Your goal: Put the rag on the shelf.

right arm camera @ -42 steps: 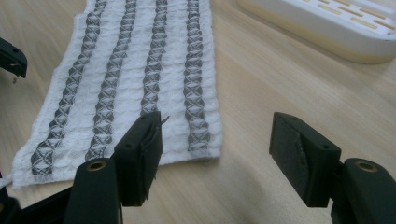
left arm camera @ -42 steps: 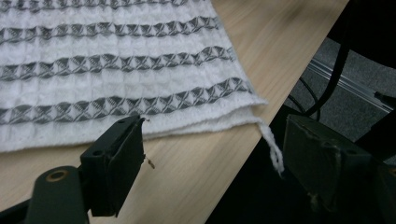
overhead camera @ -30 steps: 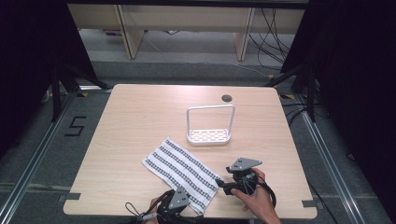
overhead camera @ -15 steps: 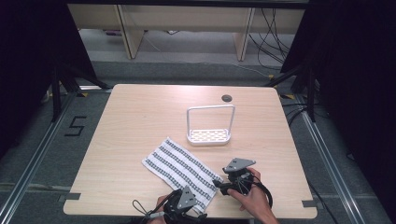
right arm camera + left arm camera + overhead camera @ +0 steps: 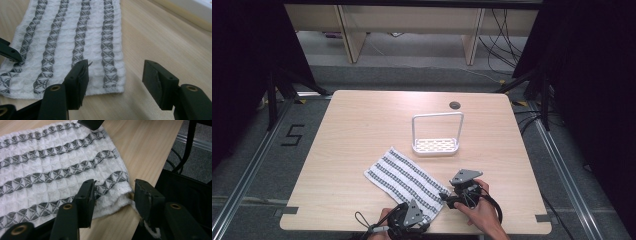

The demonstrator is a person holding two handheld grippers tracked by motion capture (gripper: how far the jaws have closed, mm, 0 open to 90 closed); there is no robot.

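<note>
Two grippers: mine, both at the towel's [image 5: 407, 181] near end on the table [image 5: 362, 125].
Left gripper [image 5: 113, 195]: jaws just closing, astride a corner, pads not pressing.
Right gripper [image 5: 115, 80]: jaws apart, astride the other corner.

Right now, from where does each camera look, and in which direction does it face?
High view: sits above the person's side, looks forward and down on the table; shows the towel, white rack, both hands, left gripper and right gripper.
Left gripper view: rides on the left gripper, faces the towel's corner at the table edge; its jaws straddle that corner.
Right gripper view: rides on the right gripper, faces the towel's other near corner.
All views share the towel.
</note>
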